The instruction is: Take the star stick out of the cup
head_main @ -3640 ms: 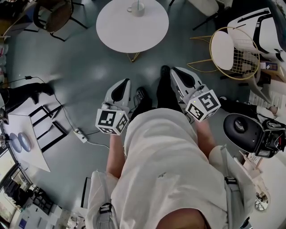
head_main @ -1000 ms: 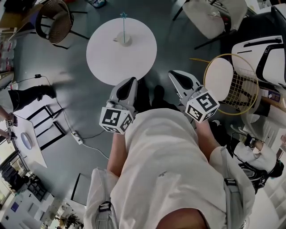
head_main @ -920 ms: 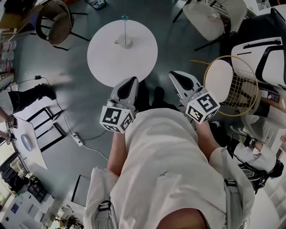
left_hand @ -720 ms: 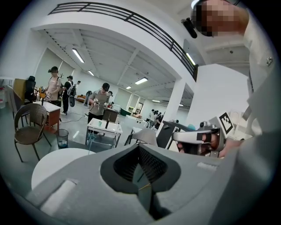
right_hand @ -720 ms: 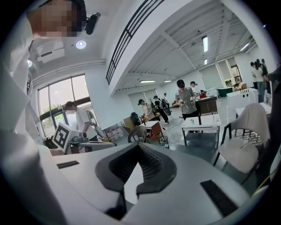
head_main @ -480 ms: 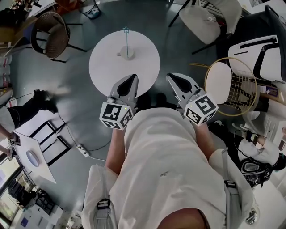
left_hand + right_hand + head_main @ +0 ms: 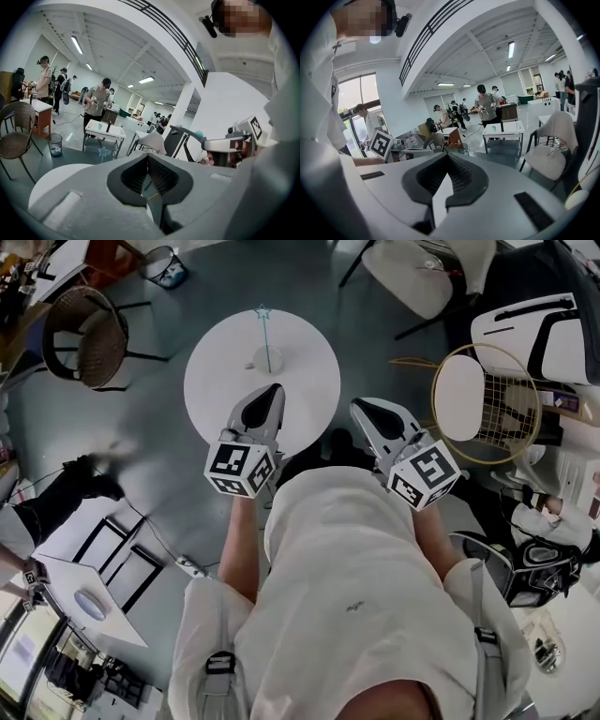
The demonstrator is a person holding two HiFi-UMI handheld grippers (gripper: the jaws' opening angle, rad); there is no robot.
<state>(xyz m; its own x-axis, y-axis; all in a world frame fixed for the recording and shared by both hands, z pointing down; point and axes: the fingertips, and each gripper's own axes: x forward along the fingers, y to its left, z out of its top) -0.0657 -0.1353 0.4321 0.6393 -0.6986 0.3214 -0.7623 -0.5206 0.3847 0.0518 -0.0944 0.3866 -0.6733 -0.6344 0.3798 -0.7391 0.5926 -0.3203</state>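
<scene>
A round white table (image 7: 309,395) stands ahead of me in the head view. On it sits a small white cup (image 7: 267,360), and a thin stick topped by a light blue star (image 7: 262,312) stands upright in it. My left gripper (image 7: 274,388) is shut and empty, with its tip over the table's near part, short of the cup. My right gripper (image 7: 358,406) is also shut and empty, just off the table's right edge. In the left gripper view the star (image 7: 102,151) shows faintly above the closed jaws (image 7: 148,158). The right gripper view shows only its closed jaws (image 7: 447,157).
A wicker chair (image 7: 84,334) stands left of the table and a gold wire chair (image 7: 483,404) to its right. A white chair (image 7: 412,273) and a bin (image 7: 169,263) lie beyond. A power strip (image 7: 192,566) lies on the floor. Other people work at far tables (image 7: 501,129).
The table has come closer to me. Both grippers moved forward with me; the left one's tip now reaches over the table's near edge. Both stayed shut.
</scene>
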